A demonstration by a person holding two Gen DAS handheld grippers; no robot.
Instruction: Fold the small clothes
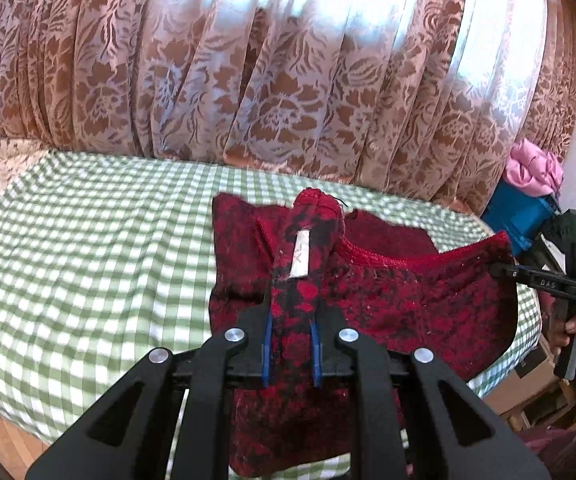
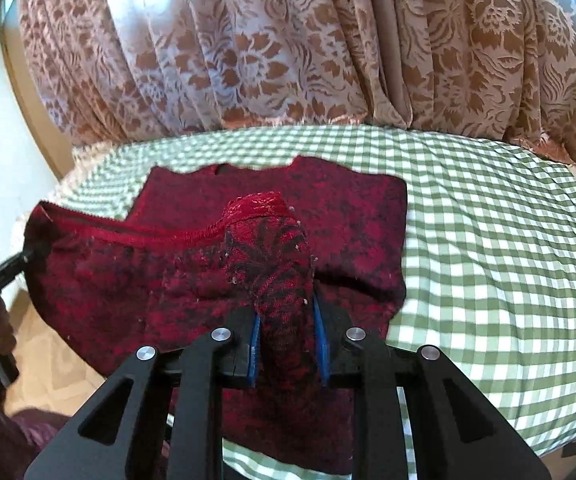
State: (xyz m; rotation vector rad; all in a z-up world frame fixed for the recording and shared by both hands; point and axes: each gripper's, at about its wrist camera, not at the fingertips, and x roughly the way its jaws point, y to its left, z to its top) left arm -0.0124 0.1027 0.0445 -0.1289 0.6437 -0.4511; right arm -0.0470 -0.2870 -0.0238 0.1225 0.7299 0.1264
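A red and black patterned garment (image 1: 388, 300) is held up by its near hem over a green checked bed (image 1: 87, 240); its far part lies flat on the bed. My left gripper (image 1: 292, 312) is shut on a bunched corner of the garment with a white label (image 1: 300, 256). My right gripper (image 2: 285, 312) is shut on the other bunched corner of the garment (image 2: 127, 280). The right gripper also shows in the left wrist view (image 1: 504, 270) at the garment's right edge. The left gripper shows at the left edge of the right wrist view (image 2: 19, 260).
A floral brown curtain (image 1: 288, 60) hangs behind the bed (image 2: 488, 240). A blue box (image 1: 516, 216) with pink cloth (image 1: 532, 168) on it stands at the right. Cardboard boxes (image 1: 528, 380) and wooden floor (image 1: 3, 432) lie below the bed edge.
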